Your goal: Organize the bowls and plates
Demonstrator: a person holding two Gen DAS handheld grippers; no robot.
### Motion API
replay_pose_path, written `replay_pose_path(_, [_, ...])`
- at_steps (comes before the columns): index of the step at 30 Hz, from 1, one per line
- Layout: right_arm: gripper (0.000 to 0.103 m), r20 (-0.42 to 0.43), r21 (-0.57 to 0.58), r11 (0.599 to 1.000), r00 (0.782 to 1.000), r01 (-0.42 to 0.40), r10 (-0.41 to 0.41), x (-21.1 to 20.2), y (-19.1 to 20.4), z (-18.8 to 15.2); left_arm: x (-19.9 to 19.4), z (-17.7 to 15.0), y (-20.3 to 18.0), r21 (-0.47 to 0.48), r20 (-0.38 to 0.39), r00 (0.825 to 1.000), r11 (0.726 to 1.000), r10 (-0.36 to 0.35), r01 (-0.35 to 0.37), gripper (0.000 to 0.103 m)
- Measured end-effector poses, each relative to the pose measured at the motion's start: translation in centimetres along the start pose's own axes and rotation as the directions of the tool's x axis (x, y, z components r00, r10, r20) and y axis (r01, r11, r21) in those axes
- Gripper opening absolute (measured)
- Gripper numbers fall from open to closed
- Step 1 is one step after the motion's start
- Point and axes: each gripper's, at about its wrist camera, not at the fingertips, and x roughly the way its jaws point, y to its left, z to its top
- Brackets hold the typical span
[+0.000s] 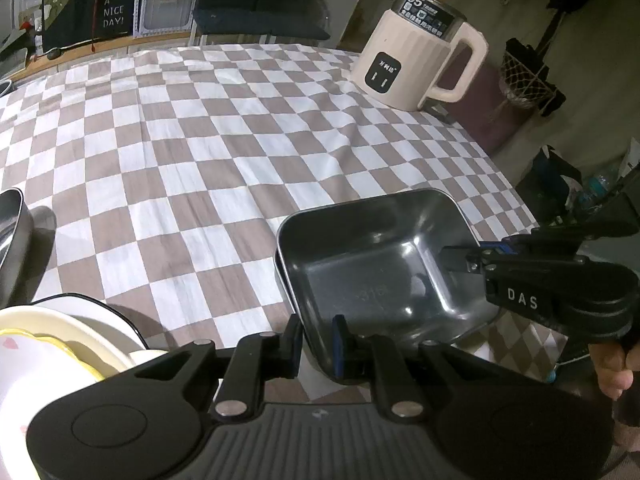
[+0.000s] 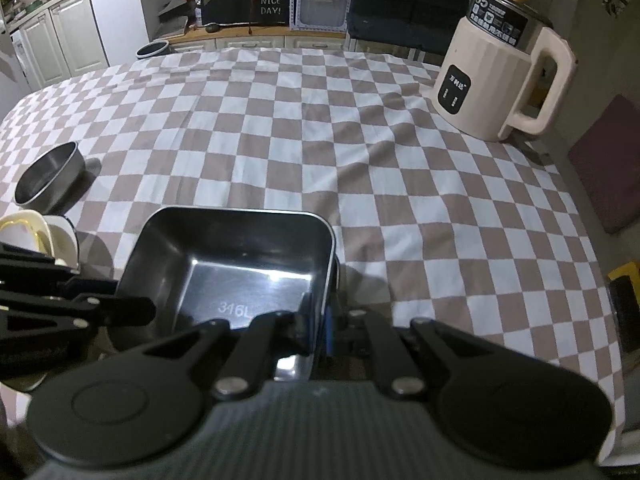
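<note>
A rectangular steel tray (image 1: 360, 280) stamped 316L sits near the front edge of the checked tablecloth. My left gripper (image 1: 318, 344) straddles the tray's near left wall, one finger inside and one outside, shut on it. My right gripper (image 2: 318, 324) is shut on the right wall of the same tray (image 2: 240, 272). In the left wrist view the right gripper (image 1: 456, 260) reaches in from the right onto that wall. In the right wrist view the left gripper (image 2: 132, 308) comes in from the left. I cannot tell whether the tray rests on the cloth or hangs just above it.
A stack of cream plates and bowls (image 1: 60, 340) stands left of the tray, and a round steel bowl (image 2: 48, 178) lies farther left. A cream electric kettle (image 2: 496, 80) stands at the back right corner. A person's hand (image 1: 616, 372) holds the right gripper. Table edge (image 1: 520, 208) runs close on the right.
</note>
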Motion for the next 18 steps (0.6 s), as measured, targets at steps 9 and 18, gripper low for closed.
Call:
replay_pose_path(9, [0.007,-0.024,-0.022,1.0,1.0,0.016,-0.017,1.1,-0.2,0.3,0.6,0.1,-0.2,0.013,-0.014,1.0,1.0,0.005,-0.005,0.018])
replay_pose_path(18, [0.006,-0.061,-0.033,0.999,0.998,0.019,-0.021,2.8,-0.4,0.4,0.8,0.0,-0.1,0.004,-0.032,0.999,1.0,0.007,-0.007,0.018])
